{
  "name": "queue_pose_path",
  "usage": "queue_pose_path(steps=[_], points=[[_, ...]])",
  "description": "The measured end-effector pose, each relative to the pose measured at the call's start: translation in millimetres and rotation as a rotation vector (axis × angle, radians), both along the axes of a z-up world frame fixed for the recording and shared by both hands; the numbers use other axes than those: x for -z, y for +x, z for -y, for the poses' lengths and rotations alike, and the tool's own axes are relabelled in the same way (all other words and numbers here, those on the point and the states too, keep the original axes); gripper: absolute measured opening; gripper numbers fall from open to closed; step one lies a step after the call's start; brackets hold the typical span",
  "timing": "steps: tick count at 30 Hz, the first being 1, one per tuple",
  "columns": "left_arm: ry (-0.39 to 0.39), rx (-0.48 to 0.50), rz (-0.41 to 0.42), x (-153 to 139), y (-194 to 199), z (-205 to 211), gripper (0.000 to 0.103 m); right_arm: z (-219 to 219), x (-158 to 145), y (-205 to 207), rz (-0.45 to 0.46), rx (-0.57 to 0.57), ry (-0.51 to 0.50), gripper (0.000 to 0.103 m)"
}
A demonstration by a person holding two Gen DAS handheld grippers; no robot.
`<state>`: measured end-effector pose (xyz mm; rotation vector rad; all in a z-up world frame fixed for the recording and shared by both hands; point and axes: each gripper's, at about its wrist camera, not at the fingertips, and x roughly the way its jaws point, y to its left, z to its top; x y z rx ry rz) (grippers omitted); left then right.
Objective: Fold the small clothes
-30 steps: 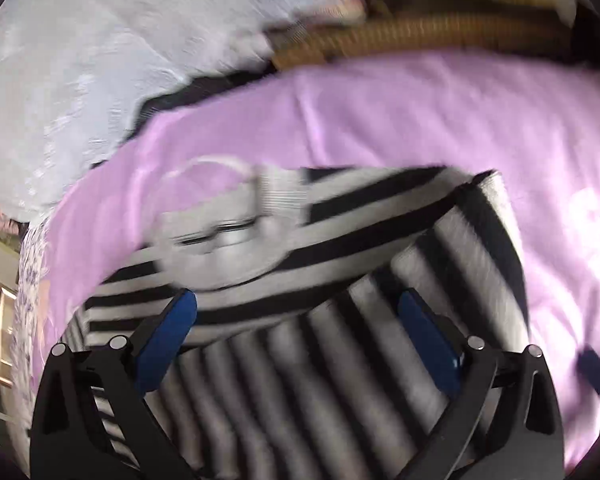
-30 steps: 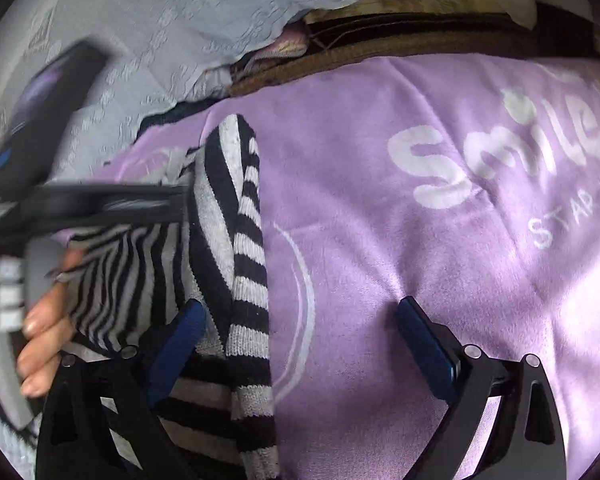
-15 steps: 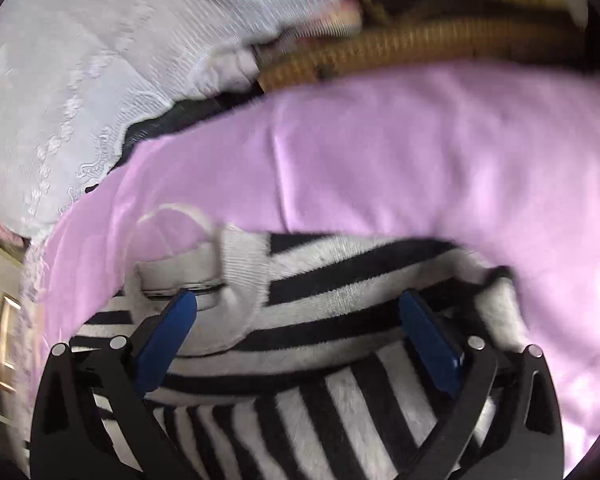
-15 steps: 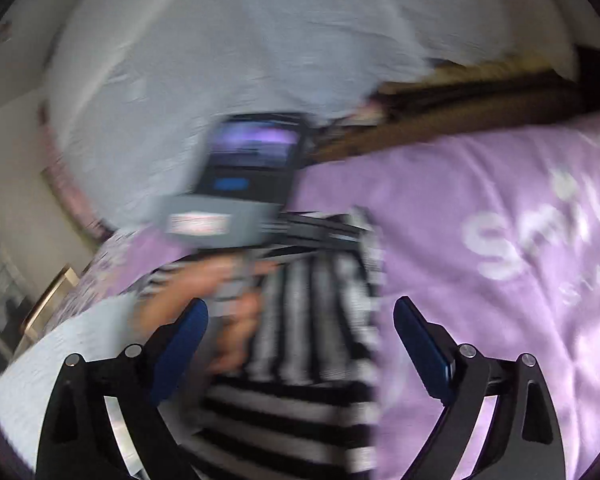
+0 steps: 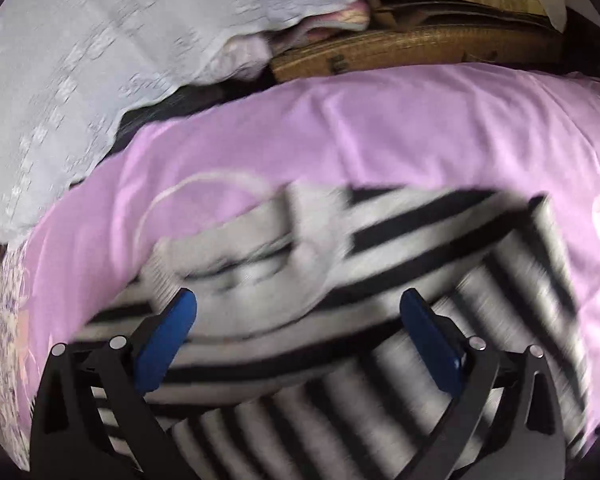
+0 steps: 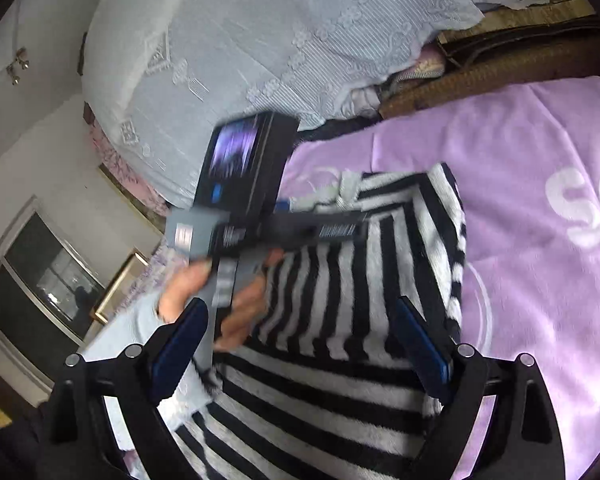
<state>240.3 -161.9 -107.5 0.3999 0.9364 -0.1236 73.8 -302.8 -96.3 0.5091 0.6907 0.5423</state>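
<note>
A fuzzy, napped knit is seen in the black-and-white striped sweater (image 6: 360, 288), with a ribbed grey collar (image 5: 256, 240). The purple blanket (image 6: 520, 152) beneath it is shown as soft, matt fleece. Pale lace cloth (image 6: 260, 40) is draped behind, beside coarse woven wicker (image 5: 400, 46). Matt black plastic frames and smooth blue pads (image 6: 420, 344) are presented by the gripper.

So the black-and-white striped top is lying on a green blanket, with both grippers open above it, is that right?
Not quite: the blanket is lilac, not green, as the right wrist view shows most clearly. The rest holds: the striped top lies on it, and the left gripper and right gripper both stand open above it, gripping nothing.
</note>
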Motion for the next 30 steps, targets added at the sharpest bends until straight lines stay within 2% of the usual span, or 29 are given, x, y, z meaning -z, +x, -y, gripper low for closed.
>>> queue_pose_path(steps=[3, 5, 6, 8, 9, 11, 13, 15, 18, 19, 21, 23, 25, 28, 30], points=[[-0.024, -0.037, -0.042, 14.1, -3.9, -29.4, 0.099, 0.8, 17.0, 29.4, -0.107, -0.026, 0.07, 0.094], [-0.059, -0.039, -0.054, 21.6, -6.7, -43.5, 0.099, 4.9, 47.1, 57.9, -0.246, 0.002, 0.083, 0.091], [-0.078, -0.049, -0.057, 20.4, -7.5, -48.4, 0.099, 11.5, 50.6, 58.7, -0.239, 0.022, 0.116, 0.087], [-0.131, -0.081, -0.074, 12.0, -10.5, -60.7, 0.099, 18.2, 39.8, 59.1, -0.246, 0.042, 0.144, 0.087], [-0.17, -0.09, -0.069, 2.2, -15.4, -68.7, 0.099, 22.1, 26.0, 59.3, -0.207, 0.048, 0.159, 0.088], [-0.185, -0.085, -0.037, -12.1, -26.5, -77.2, 0.099, 24.7, 6.2, 59.7, -0.132, 0.059, 0.144, 0.088], [-0.152, -0.07, 0.011, -21.6, -39.2, -81.6, 0.099, 24.2, -6.4, 79.5, -0.115, 0.059, 0.167, 0.088], [-0.096, -0.043, 0.033, -20.5, -48.8, -85.0, 0.099, 20.4, -4.4, 107.8, -0.15, 0.036, 0.215, 0.088], [0.058, -0.062, 0.027, 5.6, -49.9, -88.7, 0.099, 13.6, 21.7, 143.5, -0.241, 0.149, 0.088, 0.086], [0.104, -0.077, 0.01, 19.9, -47.1, -93.8, 0.099, 19.3, 39.6, 153.2, -0.272, 0.193, 0.054, 0.072], [0.03, -0.066, 0.029, 20.4, -52.4, -107.5, 0.099, 27.0, 48.2, 152.7, -0.259, 0.217, 0.102, 0.067], [0.001, -0.085, 0.007, 14.6, -51.1, -115.1, 0.099, 29.6, 36.5, 145.7, -0.274, 0.233, 0.107, 0.067], [-0.031, -0.124, 0.014, 5.2, -55.2, -123.6, 0.099, 25.2, 17.9, 125.1, -0.244, 0.23, 0.05, 0.075], [-0.076, -0.119, 0.014, -2.4, -71.4, -136.8, 0.099, 9.8, -0.7, 89.4, -0.173, 0.133, -0.032, 0.082], [-0.066, -0.121, -0.021, 7.8, -75.8, -143.6, 0.099, 3.4, 4.4, 68.6, -0.165, 0.082, -0.037, 0.085]])
